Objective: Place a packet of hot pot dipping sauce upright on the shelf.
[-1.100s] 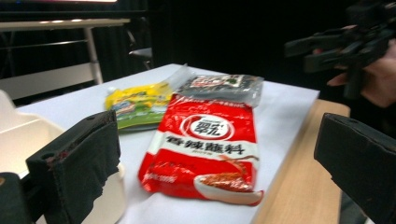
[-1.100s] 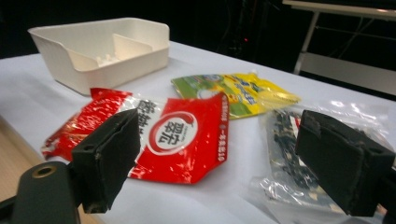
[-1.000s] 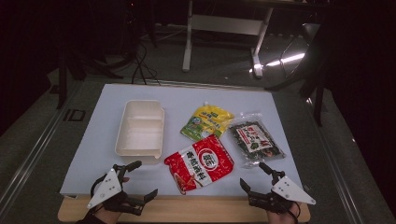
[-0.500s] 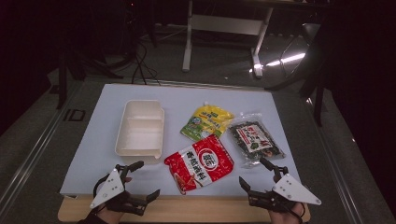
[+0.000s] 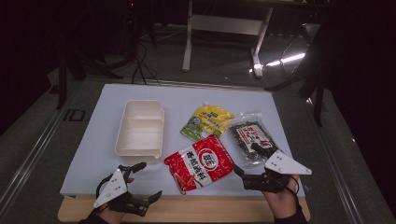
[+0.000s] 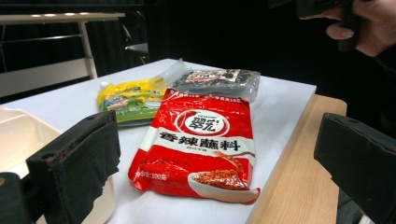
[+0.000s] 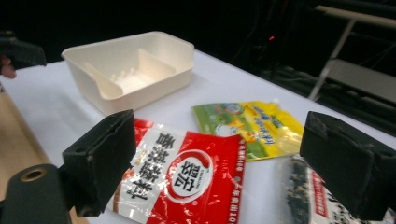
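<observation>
Left gripper (image 5: 145, 184): jaws wide apart, holding nothing, at the near edge of the worktop (image 5: 93, 154), near-left of the red pouch.
Right gripper (image 5: 248, 161): jaws spread, empty, just right of the red pouch and over the near corner of the dark packet.
Red pouch: a flat red-and-white plastic seasoning pouch (image 5: 200, 163) lying on the worktop between the two grippers, nearest of the three packs, and touched by neither gripper.
Dark packet: a clear plastic packet of dark dried flakes with a red label (image 5: 250, 140), just right of and beyond the red pouch.
Yellow pouch: a yellow-and-green spouted sauce pouch (image 5: 208, 121), just beyond the red pouch, its near edge meeting the pouch's far end.
Container: a cream rectangular plastic bin (image 5: 140, 128) with an inner divider, left of the red pouch; both compartments look empty.
Step in hand: by my reading, the approach, before any grasp; packing has not begun.
Next move: probably one gripper closes on an edge of the red pouch or dark packet; thin flat film calls for a low pinch at the rim.
</observation>
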